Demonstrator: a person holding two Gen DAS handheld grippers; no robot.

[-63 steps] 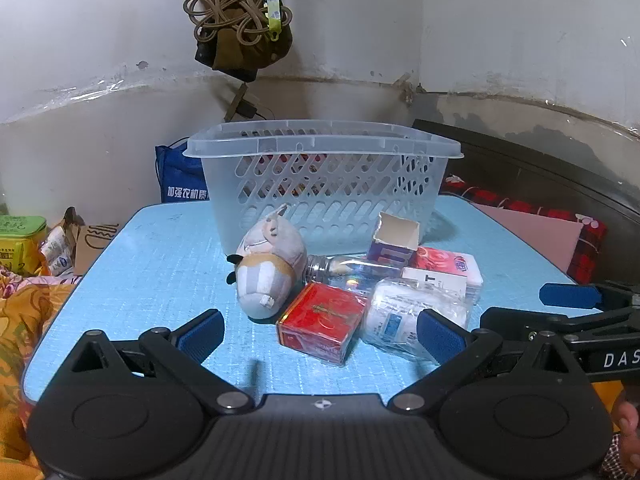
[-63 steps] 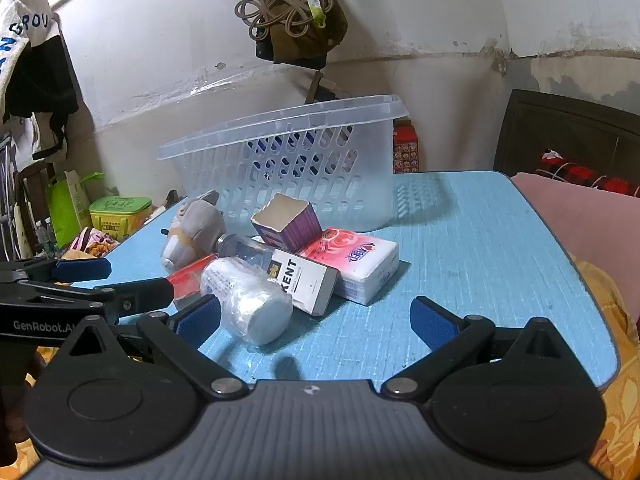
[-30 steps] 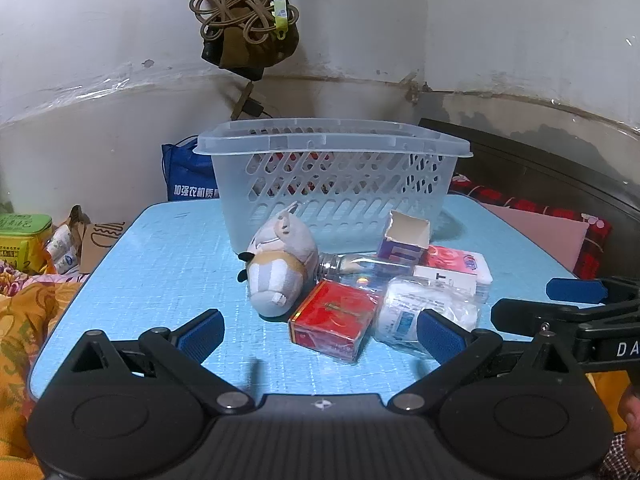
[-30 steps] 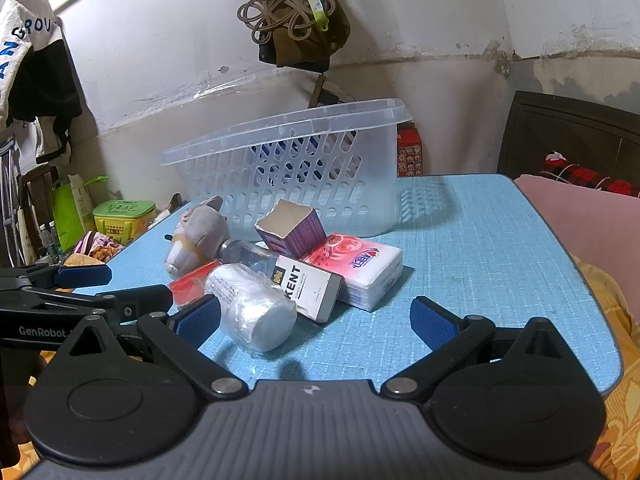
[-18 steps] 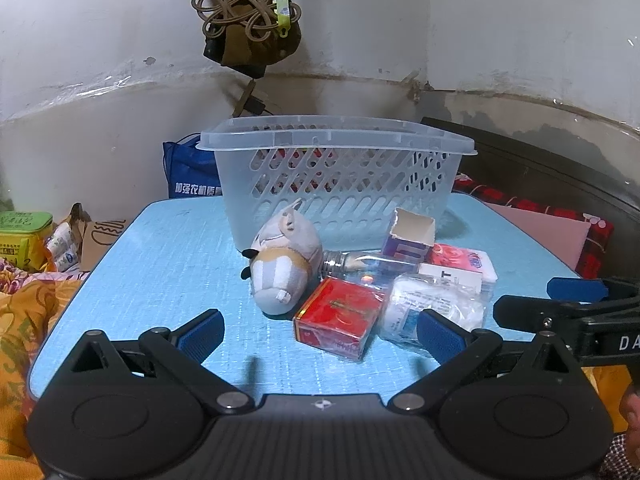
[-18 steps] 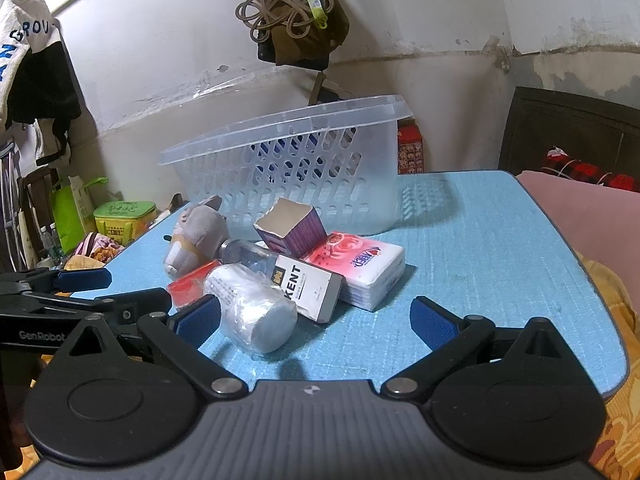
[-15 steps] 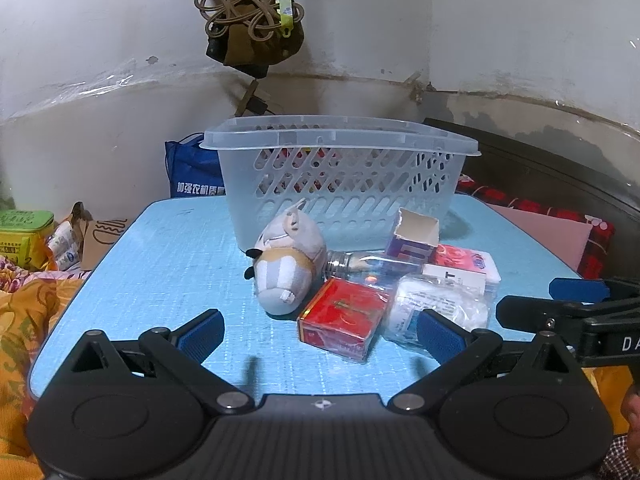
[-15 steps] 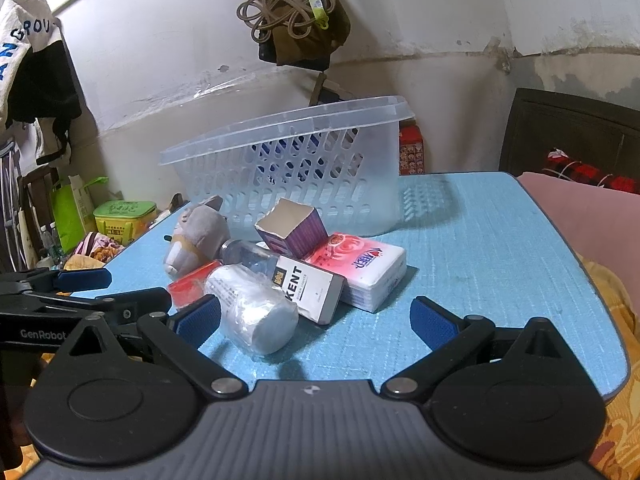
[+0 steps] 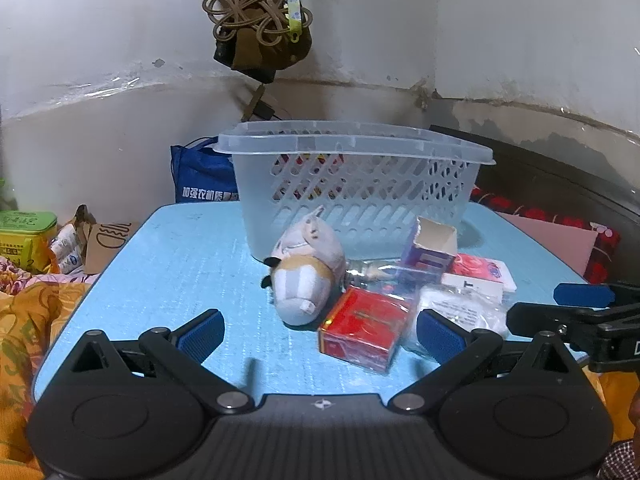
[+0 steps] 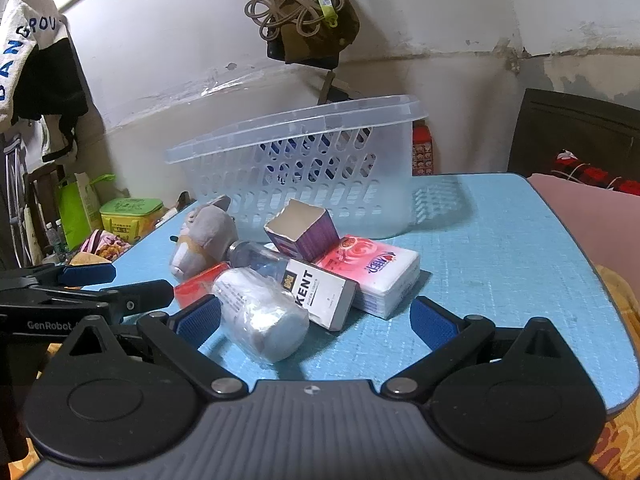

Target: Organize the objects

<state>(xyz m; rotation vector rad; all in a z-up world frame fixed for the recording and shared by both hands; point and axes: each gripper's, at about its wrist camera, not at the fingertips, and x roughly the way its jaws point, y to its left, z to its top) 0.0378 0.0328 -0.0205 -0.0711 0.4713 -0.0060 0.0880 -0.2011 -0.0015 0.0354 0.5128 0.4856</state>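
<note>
Hovering, my left claw (image 9: 318,330) and right claw (image 10: 314,318) gaped wide, empty; pile at 12 o'clock; wrapped bottle (image 10: 258,316) risked rolling, toppling purple box (image 10: 302,232).

This is a home, probably a bedroom: a bed with red patterned bedding (image 10: 592,174), clothes hanging on the wall (image 10: 36,60), stained white walls, and a blue surface (image 9: 192,256) holding household things.

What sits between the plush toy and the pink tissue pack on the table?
In the right wrist view, a clear bottle lying on its side and an open purple box sit between the plush toy and the pink tissue pack.
</note>
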